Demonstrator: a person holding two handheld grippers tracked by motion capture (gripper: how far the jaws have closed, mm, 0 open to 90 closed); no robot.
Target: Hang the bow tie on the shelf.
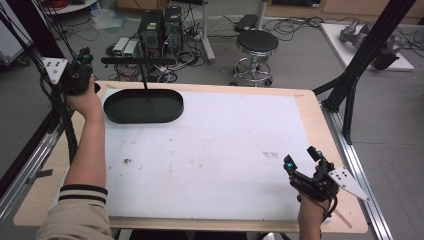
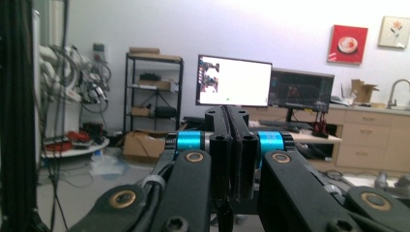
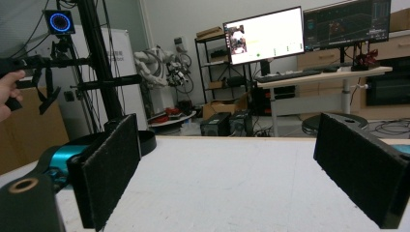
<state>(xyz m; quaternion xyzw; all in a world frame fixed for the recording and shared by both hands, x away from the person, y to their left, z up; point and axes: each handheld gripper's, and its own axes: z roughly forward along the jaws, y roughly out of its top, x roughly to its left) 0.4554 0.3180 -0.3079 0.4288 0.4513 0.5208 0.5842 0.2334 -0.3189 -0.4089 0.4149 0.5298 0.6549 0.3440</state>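
A wooden table [image 1: 310, 107] carries a large white sheet [image 1: 215, 150] that covers most of its top. The sheet bears a few faint smudges and small dark specks. Grey floor surrounds the table, with a black frame post at the right and another at the left edge. Beyond the far side stand a round black stool [image 1: 256, 42], two dark computer towers [image 1: 161, 27] and a tangle of cables. In the two gripper views the room shows a white wall, two monitors [image 2: 234, 80] on a desk, a metal shelf rack [image 2: 153, 92], wooden cabinets and a red picture [image 2: 348, 44].

At the far left of the sheet lies a black oval tray [image 1: 143, 106]. It holds nothing but a thin black post that rises from its middle to a black crossbar [image 1: 138, 61].

The left hand-held gripper [image 1: 80, 67] is held up off the far left corner of the table, just left of the tray and apart from it. In the left gripper view its jaws are pressed together with nothing between them, and it points level toward the monitors.

The right hand-held gripper [image 1: 302, 157] sits low over the near right part of the sheet, well apart from the tray. Its jaws stand wide and empty, with bare white sheet between the black pads [image 3: 109, 164].
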